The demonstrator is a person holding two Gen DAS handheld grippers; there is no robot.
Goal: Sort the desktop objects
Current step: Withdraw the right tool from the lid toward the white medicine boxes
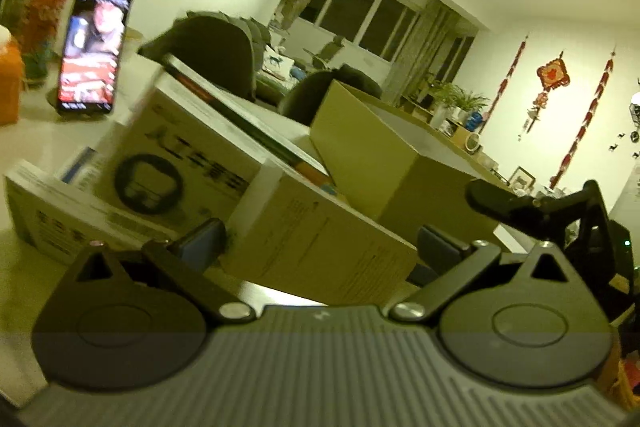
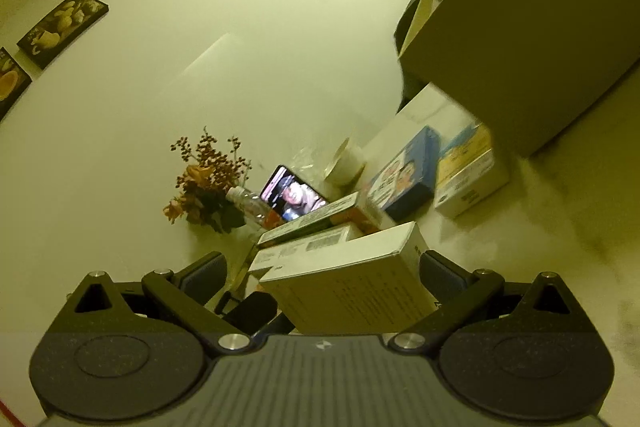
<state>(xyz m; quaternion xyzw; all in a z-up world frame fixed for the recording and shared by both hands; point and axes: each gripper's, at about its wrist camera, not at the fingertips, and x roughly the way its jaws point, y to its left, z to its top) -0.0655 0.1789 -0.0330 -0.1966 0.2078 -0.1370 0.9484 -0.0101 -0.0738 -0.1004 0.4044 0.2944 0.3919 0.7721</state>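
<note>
While both show the phone (image 1: 96, 43), only right-wrist shows flowers (image 2: 208, 179).

My table (image 1: 48, 143) is a pale, glossy top. On it my phone (image 1: 94, 43) stands propped upright, screen lit, with a flower arrangement (image 2: 208, 179) and a clear plastic bottle (image 2: 250, 201) just beside it. A big brown carton (image 1: 396, 155) sits open at the top, white boxes (image 1: 180, 163) crowded against it (one is printed with a dark ring). A blue box (image 2: 404, 175) and a yellow-and-white box (image 2: 468, 171) lie side by side near a white cup (image 2: 346, 159).
</note>
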